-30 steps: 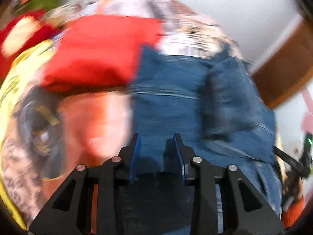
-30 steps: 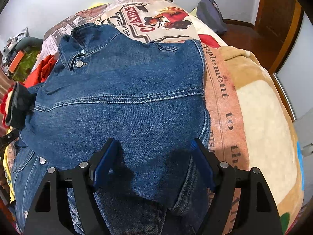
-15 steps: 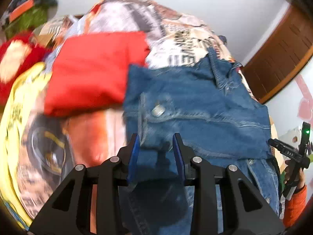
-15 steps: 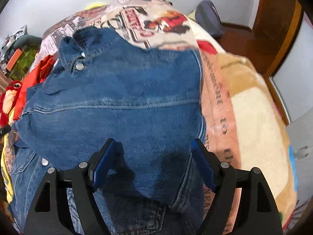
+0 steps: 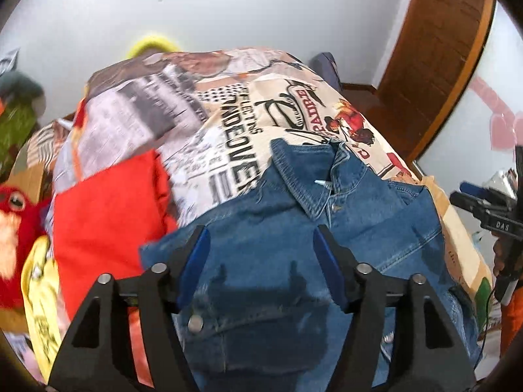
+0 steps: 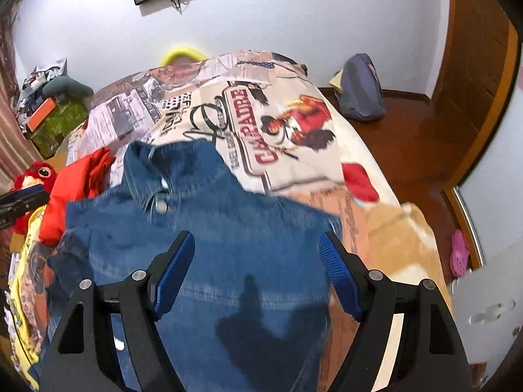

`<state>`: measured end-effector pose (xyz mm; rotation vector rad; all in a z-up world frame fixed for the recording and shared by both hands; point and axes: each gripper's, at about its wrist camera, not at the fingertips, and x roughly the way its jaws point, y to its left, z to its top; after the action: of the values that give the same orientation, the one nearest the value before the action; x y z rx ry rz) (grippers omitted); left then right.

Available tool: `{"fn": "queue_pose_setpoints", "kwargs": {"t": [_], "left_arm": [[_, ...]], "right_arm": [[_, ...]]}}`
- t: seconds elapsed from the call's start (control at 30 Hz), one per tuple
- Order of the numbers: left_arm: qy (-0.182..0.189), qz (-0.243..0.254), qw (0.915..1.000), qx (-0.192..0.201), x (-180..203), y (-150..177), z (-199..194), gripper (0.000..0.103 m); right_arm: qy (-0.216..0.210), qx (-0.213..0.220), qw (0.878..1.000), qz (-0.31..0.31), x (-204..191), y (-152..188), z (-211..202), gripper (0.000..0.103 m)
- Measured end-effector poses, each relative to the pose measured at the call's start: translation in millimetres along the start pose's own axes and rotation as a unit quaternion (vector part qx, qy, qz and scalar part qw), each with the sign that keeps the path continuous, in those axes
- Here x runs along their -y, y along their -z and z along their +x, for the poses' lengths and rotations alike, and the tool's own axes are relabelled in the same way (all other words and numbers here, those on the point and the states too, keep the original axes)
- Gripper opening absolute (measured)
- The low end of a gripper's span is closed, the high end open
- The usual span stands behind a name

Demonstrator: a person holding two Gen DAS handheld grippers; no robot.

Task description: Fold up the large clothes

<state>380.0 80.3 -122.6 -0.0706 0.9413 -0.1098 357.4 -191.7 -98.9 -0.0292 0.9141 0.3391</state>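
Newly parted left hand-held gripper [image 5: 258,261] (denim jacket [image 5: 359,228] on printed bedspread [image 5: 228,104])

Denim jacket [image 5: 294,261] cut off by the bottom edge in the left wrist view, lower part hidden behind the left gripper [image 5: 258,261]. Smeared by motion blur in the right wrist view, seams unreadable, hem hidden behind the right gripper [image 6: 256,272]. Red garment [image 5: 108,222] blurred at the bedspread's [image 5: 202,124] left edge. Red plush toy [image 5: 13,228] cropped by the left border.
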Motion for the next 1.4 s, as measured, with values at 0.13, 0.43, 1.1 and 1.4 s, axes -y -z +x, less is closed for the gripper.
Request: {"fn": "queue_pose_setpoints", "kwargs": {"t": [0.13,0.43,1.1,1.4], "left_arm": [[0.001,0.020,0.9995,-0.024,9.3,-12.3,33.1,0.069],[-0.037,0.052,0.9943,-0.085,3.9,-6.7,125.6,0.069],[0.039,-0.004,0.9965,-0.074,-30.0,-16.5,119.4,0.012],[-0.022,0.029,0.9993,-0.004,-11.2,-80.1,78.5,0.009]], "right_arm": [[-0.015,-0.013,1.000,-0.007,-9.8,-17.1,26.8,0.076],[-0.022,-0.086,0.995,-0.041,-29.2,-20.7,114.8,0.076],[-0.104,-0.069,0.992,-0.033,-32.1,-31.6,128.8,0.008],[-0.073,0.018,0.996,-0.044,-42.6,-83.5,92.1,0.008]]}}
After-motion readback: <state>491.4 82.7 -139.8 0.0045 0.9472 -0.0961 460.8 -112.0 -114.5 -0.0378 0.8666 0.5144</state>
